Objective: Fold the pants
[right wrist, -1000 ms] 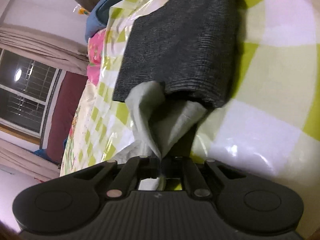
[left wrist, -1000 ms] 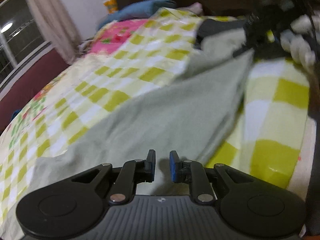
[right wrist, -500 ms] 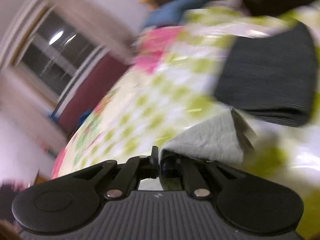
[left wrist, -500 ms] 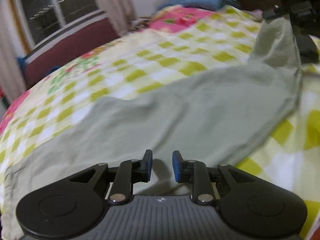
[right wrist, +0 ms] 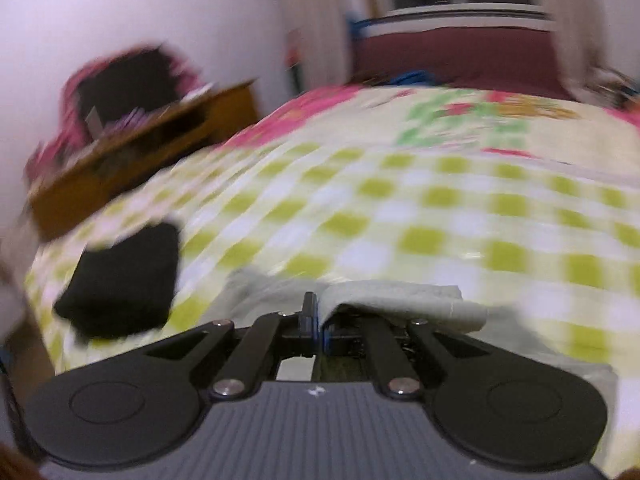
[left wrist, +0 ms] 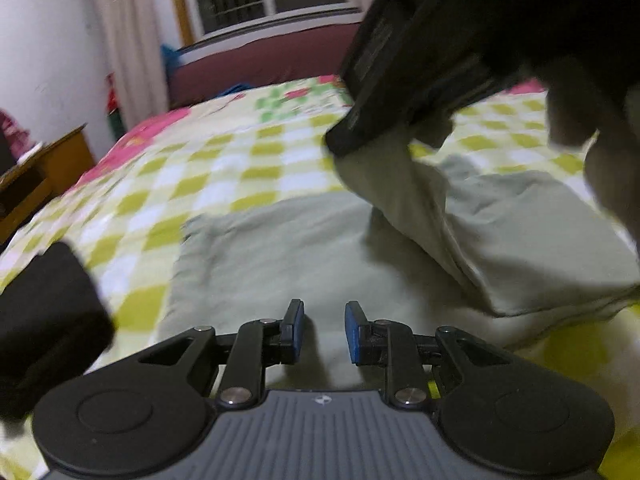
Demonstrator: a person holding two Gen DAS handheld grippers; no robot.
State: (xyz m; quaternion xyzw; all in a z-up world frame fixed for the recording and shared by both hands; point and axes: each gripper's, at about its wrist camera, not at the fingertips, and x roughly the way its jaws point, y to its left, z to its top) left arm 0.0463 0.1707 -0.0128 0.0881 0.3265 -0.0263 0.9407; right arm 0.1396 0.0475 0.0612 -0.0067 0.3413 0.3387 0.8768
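Observation:
Pale green pants (left wrist: 304, 252) lie on a yellow-and-white checked bedspread (left wrist: 240, 168). My left gripper (left wrist: 323, 330) is open with a narrow gap and hovers just above the flat part of the pants, holding nothing. My right gripper (right wrist: 318, 322) is shut on an edge of the pants (right wrist: 400, 300) and holds it lifted. In the left wrist view the right gripper (left wrist: 400, 80) is seen from outside at the upper right, carrying a fold of the pants (left wrist: 404, 188) over the flat part.
A folded black garment (right wrist: 124, 276) lies on the bed at the left; it also shows in the left wrist view (left wrist: 44, 320). A wooden desk (right wrist: 132, 160) stands beside the bed. A maroon couch (right wrist: 460, 56) and a window are beyond.
The right gripper has swung the held edge of the pants across over the flat part, toward the window side. Both views have turned; the left gripper stays low over the pants.

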